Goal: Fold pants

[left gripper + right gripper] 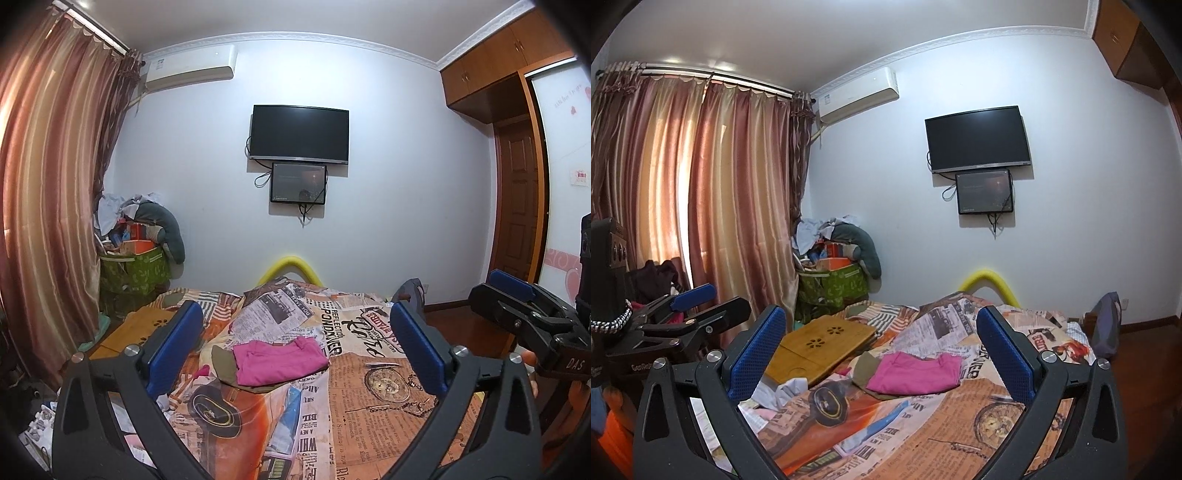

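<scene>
Lying folded on the newspaper-print bed cover (369,406), soft light magenta cotton pants (279,360) should pinch easily at an edge, left gripper (295,350) and right gripper (882,354) both spread wide, empty.

White wall (388,203), mounted TV (299,133), striped curtains (701,192), wooden wardrobe (491,62).

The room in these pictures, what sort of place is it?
Most likely a home bedroom: a bed with a newspaper-print cover, long curtains at the window, and a television mounted on the wall opposite.
</scene>
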`<action>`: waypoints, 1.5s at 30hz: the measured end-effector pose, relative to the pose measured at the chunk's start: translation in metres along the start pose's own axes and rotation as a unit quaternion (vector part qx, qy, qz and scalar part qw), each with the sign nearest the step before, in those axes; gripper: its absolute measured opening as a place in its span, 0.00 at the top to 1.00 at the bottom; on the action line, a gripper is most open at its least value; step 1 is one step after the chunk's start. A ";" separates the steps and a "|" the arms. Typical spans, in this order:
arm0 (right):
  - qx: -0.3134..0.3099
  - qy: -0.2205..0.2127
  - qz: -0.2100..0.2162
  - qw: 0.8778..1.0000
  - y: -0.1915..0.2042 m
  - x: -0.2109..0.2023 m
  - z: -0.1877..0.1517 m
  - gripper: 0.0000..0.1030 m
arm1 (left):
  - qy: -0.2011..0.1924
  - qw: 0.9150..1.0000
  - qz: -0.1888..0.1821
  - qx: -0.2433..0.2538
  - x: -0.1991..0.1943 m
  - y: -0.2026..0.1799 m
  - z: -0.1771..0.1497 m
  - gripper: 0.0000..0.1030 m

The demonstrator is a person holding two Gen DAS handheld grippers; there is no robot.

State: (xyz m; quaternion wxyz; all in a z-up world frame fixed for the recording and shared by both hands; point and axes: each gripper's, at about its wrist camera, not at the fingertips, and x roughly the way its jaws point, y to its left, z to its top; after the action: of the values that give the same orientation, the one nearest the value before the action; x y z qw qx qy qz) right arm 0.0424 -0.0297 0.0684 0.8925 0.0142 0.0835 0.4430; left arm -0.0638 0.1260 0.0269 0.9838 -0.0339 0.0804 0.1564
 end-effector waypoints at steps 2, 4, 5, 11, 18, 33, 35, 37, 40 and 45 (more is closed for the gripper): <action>0.000 0.001 0.000 1.000 0.001 0.000 0.001 0.00 | 0.001 1.000 0.000 0.003 0.000 -0.001 -0.001 0.01; 0.000 0.001 0.000 1.000 0.000 0.000 0.000 0.00 | 0.001 1.000 -0.001 0.005 0.000 -0.002 0.000 0.01; 0.000 0.001 0.001 1.000 0.000 0.000 0.000 0.00 | 0.001 1.000 0.000 0.006 0.000 -0.003 -0.001 0.00; 0.002 0.003 0.001 1.000 0.000 0.000 0.001 0.00 | 0.002 1.000 0.000 0.007 0.000 -0.004 -0.001 0.00; 0.006 0.007 -0.001 1.000 -0.003 0.000 -0.001 0.00 | 0.004 1.000 -0.001 0.005 0.001 -0.004 0.001 0.00; 0.013 0.010 -0.005 1.000 -0.007 -0.001 -0.002 0.00 | 0.011 1.000 -0.005 0.005 0.006 -0.007 -0.001 0.00; 0.014 0.011 -0.005 1.000 -0.008 -0.001 -0.002 0.00 | 0.011 1.000 -0.005 0.005 0.006 -0.007 -0.001 0.00; 0.014 0.011 -0.006 1.000 -0.008 -0.001 -0.002 0.00 | 0.011 1.000 -0.005 0.005 0.007 -0.008 -0.001 0.00; 0.015 0.012 -0.006 1.000 -0.009 -0.001 -0.002 0.00 | 0.012 1.000 -0.006 0.004 0.008 -0.008 -0.001 0.00; 0.017 0.010 -0.006 1.000 -0.011 -0.001 -0.002 0.00 | 0.013 1.000 -0.006 0.005 0.008 -0.009 -0.002 0.00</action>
State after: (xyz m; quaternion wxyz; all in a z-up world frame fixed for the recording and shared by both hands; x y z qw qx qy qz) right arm 0.0499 -0.0373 0.0657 0.8940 0.0245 0.1003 0.4361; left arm -0.0537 0.1201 0.0244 0.9839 -0.0318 0.0934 0.1493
